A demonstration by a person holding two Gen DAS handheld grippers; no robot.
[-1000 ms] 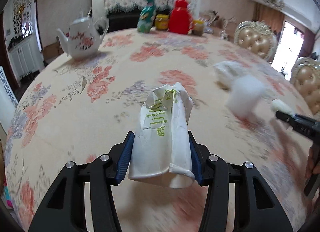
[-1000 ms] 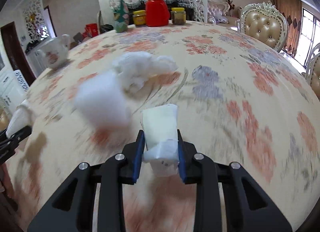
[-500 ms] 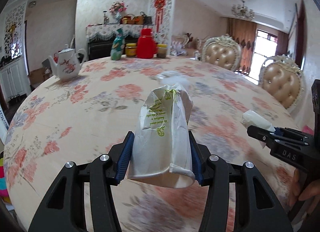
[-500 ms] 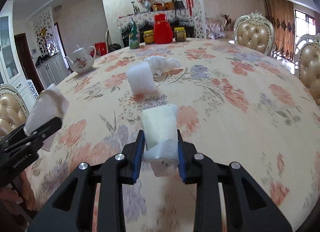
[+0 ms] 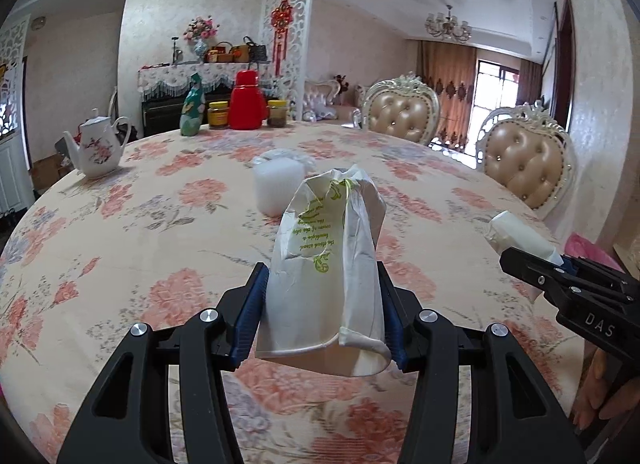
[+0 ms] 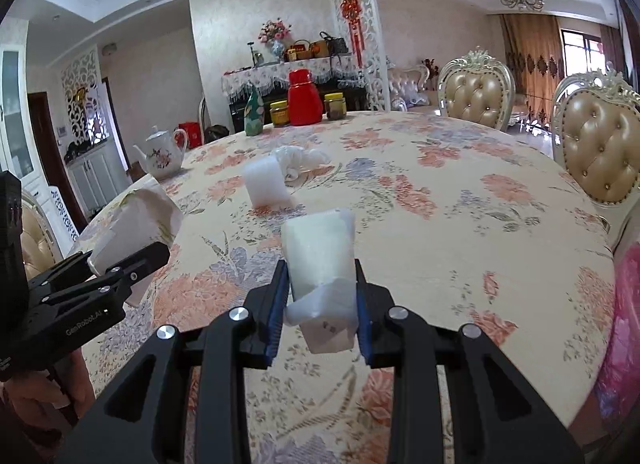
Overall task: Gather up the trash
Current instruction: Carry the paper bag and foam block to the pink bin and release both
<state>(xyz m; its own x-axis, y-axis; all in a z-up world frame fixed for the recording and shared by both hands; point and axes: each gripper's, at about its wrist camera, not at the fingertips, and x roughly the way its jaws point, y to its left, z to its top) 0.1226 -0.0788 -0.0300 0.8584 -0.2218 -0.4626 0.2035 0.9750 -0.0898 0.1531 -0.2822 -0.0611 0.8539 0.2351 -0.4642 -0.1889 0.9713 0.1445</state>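
Observation:
My left gripper is shut on a crushed white paper cup with green print and holds it above the near part of the floral table. My right gripper is shut on a white foam piece, also above the table. Each gripper shows in the other view: the right one with its foam piece, the left one with its cup. A white foam block and a crumpled white plastic bag lie at mid table; they also show in the right wrist view, block and bag.
A floral teapot stands at the table's left. A green bottle, a red thermos and two jars stand at the far edge. Padded chairs stand on the right. A pink bag is at the near right.
Both grippers have pulled back and up from the table with their loads still held. The foam block and plastic bag now lie farther away.

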